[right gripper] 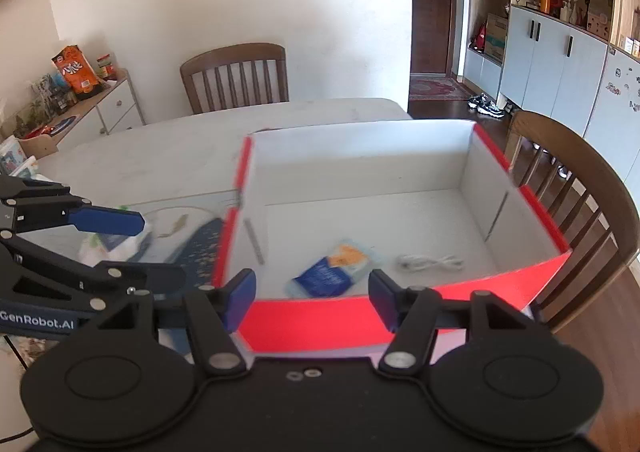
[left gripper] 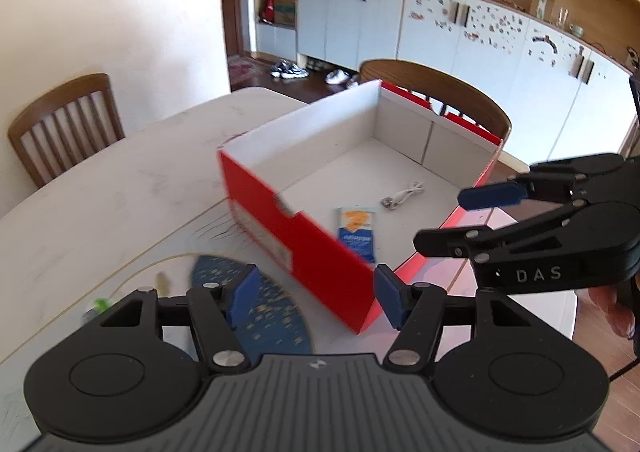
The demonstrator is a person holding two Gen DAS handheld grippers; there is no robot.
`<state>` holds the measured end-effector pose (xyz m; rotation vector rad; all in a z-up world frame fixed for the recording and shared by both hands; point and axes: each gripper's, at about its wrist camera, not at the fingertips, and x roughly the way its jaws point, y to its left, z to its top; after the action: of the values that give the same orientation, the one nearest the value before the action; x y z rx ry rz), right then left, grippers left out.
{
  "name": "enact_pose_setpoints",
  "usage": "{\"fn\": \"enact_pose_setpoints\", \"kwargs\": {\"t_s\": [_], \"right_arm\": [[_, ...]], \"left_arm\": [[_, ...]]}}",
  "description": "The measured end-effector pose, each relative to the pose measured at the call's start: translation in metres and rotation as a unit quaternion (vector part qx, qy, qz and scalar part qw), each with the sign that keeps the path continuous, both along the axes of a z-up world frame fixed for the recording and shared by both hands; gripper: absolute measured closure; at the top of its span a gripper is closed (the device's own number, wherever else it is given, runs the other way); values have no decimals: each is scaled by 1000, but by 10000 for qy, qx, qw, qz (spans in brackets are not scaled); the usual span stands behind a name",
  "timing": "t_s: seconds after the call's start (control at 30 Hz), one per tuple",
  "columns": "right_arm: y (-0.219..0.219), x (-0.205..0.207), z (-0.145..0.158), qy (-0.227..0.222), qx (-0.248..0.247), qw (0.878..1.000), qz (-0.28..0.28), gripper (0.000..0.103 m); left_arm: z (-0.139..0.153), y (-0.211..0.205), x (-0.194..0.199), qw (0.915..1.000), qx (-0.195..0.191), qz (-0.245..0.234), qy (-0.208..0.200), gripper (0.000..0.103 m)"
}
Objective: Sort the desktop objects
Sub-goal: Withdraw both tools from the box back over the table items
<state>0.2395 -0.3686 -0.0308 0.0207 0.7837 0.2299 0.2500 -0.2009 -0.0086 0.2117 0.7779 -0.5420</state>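
A red box (left gripper: pixel 304 248) with a white inside stands open on the pale table (left gripper: pixel 120 188). On its floor lie a blue and orange packet (left gripper: pixel 357 232) and a coiled white cable (left gripper: pixel 402 196). My left gripper (left gripper: pixel 316 296) is open at the box's near corner, with nothing between its blue pads. My right gripper (left gripper: pixel 440 220) reaches in from the right over the box's near edge. In the right wrist view the right gripper (right gripper: pixel 312 300) is open and empty above the near red wall (right gripper: pixel 312 320); the packet (right gripper: pixel 332 272) and cable (right gripper: pixel 430 263) lie just beyond. The left gripper (right gripper: pixel 162 250) shows at the left.
A dark blue patterned flat item (left gripper: pixel 260 312) lies on the table left of the box, also seen as the blue item (right gripper: pixel 200 248). A whitish bag with green (right gripper: pixel 112 244) sits beside it. Wooden chairs (right gripper: pixel 236 76) (right gripper: pixel 580 188) stand at the table's far and right sides.
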Motion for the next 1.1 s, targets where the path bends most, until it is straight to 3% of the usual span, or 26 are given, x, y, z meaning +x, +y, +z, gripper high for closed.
{"fn": "enact_pose_setpoints", "kwargs": {"t_s": [0.37, 0.53, 0.77, 0.87, 1.1], "right_arm": [[66, -31, 0, 11, 88, 9998, 189, 38], [90, -40, 0, 1, 101, 9997, 234, 32], [116, -49, -4, -20, 75, 9993, 378, 30], [127, -53, -6, -27, 60, 9987, 497, 28], [148, -60, -9, -152, 60, 9972, 724, 23]], "left_arm": [[1, 64, -34, 9997, -72, 176, -136, 34], [1, 93, -44, 9991, -186, 346, -165, 21], [-2, 132, -62, 9970, -285, 680, -214, 13], [-7, 146, -69, 9959, -322, 823, -198, 3], [-17, 178, -91, 9905, -510, 1238, -320, 0]]}}
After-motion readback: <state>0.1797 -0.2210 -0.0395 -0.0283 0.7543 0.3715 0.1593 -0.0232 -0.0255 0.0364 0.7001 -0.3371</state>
